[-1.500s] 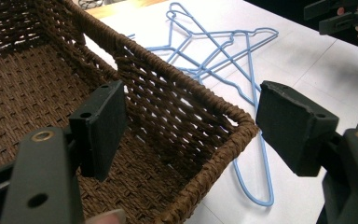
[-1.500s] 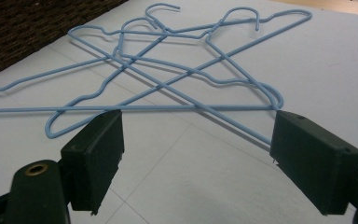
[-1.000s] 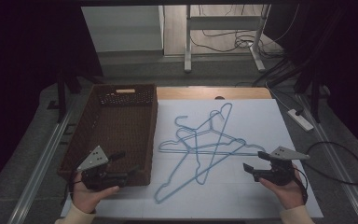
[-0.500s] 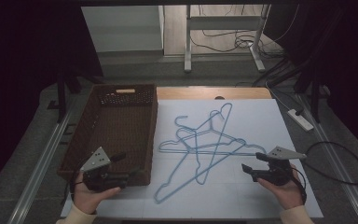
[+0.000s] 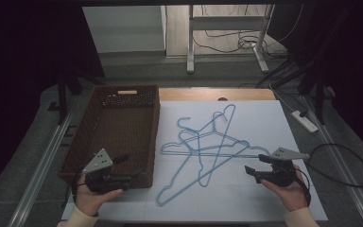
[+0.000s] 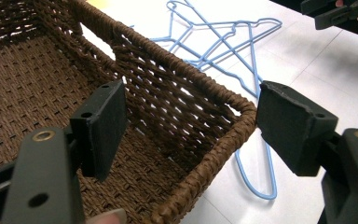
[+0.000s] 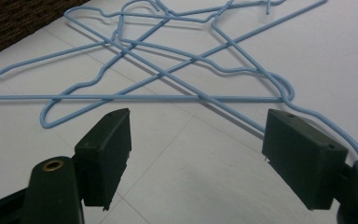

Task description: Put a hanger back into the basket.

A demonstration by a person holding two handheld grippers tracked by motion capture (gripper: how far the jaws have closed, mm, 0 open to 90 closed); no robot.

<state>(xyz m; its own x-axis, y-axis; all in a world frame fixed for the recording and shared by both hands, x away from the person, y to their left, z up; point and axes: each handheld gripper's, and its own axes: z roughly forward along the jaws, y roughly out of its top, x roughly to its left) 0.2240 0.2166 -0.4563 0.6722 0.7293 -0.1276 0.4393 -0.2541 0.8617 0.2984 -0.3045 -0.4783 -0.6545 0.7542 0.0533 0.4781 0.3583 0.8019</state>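
Several light-blue wire hangers (image 5: 203, 146) lie tangled on the white sheet at the table's middle. To their left stands a brown wicker basket (image 5: 108, 132), with nothing in it. My left gripper (image 5: 130, 166) is open at the basket's near right corner. In the left gripper view its jaws stand wide on either side of the rim (image 6: 205, 88), with the hangers (image 6: 214, 35) beyond. My right gripper (image 5: 255, 163) is open just right of the hangers. In the right gripper view nothing is between its jaws, and the nearest hanger wire (image 7: 168, 70) lies just ahead of them.
The white sheet (image 5: 264, 123) covers most of the table. A power strip (image 5: 305, 120) and a looped black cable (image 5: 345, 165) lie off the right edge. Metal rails run along both table sides. Bare sheet lies in front of the hangers.
My right gripper has crept a little to the left, toward the hangers. The left gripper holds its place at the basket corner.
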